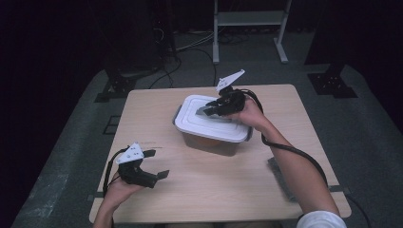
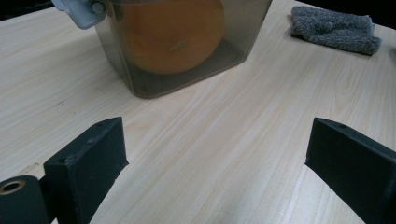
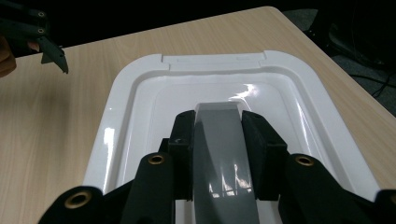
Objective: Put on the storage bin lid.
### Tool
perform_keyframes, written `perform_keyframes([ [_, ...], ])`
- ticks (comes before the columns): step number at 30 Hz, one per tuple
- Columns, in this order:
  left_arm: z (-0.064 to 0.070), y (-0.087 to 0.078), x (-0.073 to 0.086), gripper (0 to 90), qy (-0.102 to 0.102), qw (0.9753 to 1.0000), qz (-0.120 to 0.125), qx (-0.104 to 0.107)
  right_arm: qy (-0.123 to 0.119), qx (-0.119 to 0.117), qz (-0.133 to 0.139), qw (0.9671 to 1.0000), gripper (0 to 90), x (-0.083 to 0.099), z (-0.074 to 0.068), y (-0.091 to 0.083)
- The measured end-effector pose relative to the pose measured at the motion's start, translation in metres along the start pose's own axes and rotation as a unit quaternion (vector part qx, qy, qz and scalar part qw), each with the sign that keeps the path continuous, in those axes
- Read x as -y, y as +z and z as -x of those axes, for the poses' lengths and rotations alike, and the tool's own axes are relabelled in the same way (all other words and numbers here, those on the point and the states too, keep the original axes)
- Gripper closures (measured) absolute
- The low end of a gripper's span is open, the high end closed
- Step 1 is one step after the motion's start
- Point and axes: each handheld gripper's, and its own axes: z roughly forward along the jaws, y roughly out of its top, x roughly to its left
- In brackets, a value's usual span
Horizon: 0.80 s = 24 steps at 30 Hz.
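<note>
A translucent grey box (image 1: 212, 139) stands mid-table with a white lid (image 1: 190, 124) lying on it. Through its wall I see a round orange object (image 2: 173, 32) inside the box (image 2: 233, 28). My right gripper (image 1: 205, 110) reaches over the lid from the right and is shut on the lid's grey handle (image 3: 224, 154), which sits between the jaws of the right gripper (image 3: 218, 116) above the lid (image 3: 135, 98). My left gripper (image 1: 159, 164) hovers over the front left of the table, open, with bare wood between the jaws of the left gripper (image 2: 215, 149).
A folded grey cloth (image 1: 281, 176) lies near the table's right front edge, also the cloth (image 2: 334, 32) beyond the box. The wooden table (image 1: 228, 194) is surrounded by dark floor with cables and a metal stand (image 1: 249, 28) behind it.
</note>
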Motion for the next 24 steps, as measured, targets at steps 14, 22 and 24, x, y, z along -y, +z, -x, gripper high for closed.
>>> perform_keyframes([
  [14,-0.0011,0.0000,0.0001,4.2,-0.002,1.0000,0.001,0.002,-0.001,-0.004,0.001,1.0000,65.3,0.0011,0.0002,0.0056],
  [22,-0.0007,0.0009,-0.0005,4.2,-0.001,1.0000,0.001,0.004,0.007,-0.007,0.008,0.9999,65.0,0.0056,0.0001,0.0060],
  [24,-0.0010,0.0010,-0.0011,4.2,0.000,1.0000,0.002,0.004,0.008,-0.008,0.009,0.9999,64.6,0.0058,0.0001,0.0062],
])
